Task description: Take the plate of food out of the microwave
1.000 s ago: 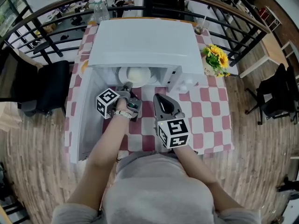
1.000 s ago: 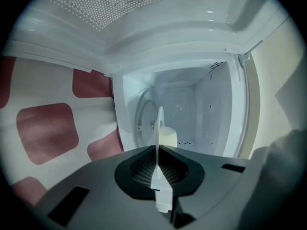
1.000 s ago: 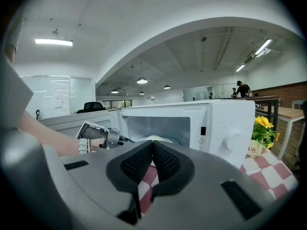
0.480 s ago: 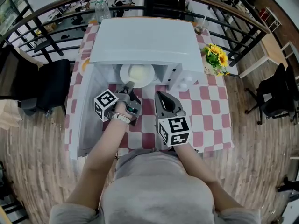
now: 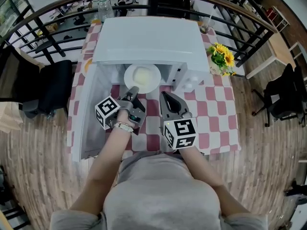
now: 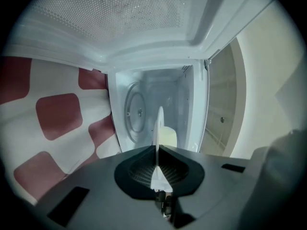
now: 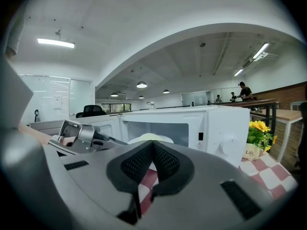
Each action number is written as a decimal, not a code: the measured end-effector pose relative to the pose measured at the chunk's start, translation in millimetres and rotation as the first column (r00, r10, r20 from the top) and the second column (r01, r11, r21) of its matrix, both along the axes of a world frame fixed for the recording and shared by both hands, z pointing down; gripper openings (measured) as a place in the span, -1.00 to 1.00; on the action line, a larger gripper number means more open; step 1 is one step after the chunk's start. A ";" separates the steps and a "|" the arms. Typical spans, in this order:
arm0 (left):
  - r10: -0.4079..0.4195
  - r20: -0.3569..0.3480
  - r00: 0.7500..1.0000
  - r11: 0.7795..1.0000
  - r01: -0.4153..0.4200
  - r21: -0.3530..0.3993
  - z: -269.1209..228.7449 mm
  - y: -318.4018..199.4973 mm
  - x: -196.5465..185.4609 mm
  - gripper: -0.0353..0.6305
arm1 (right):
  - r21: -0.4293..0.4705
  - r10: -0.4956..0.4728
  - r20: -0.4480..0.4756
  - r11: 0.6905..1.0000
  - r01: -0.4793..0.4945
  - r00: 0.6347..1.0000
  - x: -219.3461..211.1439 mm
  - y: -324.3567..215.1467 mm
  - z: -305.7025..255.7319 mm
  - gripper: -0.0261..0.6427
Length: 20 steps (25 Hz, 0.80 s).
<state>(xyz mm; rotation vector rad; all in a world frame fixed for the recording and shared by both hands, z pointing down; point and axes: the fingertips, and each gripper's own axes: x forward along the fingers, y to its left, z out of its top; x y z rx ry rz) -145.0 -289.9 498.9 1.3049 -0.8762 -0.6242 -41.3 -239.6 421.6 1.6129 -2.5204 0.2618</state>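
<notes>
My left gripper [image 5: 133,89]: clamped on the rim of the plate [image 5: 142,78], which sits halfway out of the microwave [image 5: 148,37] mouth. My right gripper [image 5: 164,96]: closed, empty, before the microwave. Risk: single-edge pinch lets the plate droop and the food [image 5: 142,74] slide.
</notes>
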 end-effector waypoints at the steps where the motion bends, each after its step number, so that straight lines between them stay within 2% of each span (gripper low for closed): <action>1: 0.001 -0.002 1.000 1.000 -0.001 0.000 -0.2 2.5 0.0 -0.85 | 0.001 0.002 0.005 1.000 -0.002 1.000 -0.1 0.4 -0.7 -0.86; 10: 0.012 -0.015 1.000 1.000 -0.011 0.020 -7.1 20.2 1.9 -0.85 | 0.006 0.003 0.034 1.000 -0.003 0.999 0.4 2.9 -4.1 -0.86; 20: -0.011 0.037 0.999 0.997 0.009 0.075 -13.9 35.5 5.5 -0.85 | -0.006 0.004 0.034 1.000 -0.004 0.999 1.3 5.5 -3.7 -0.86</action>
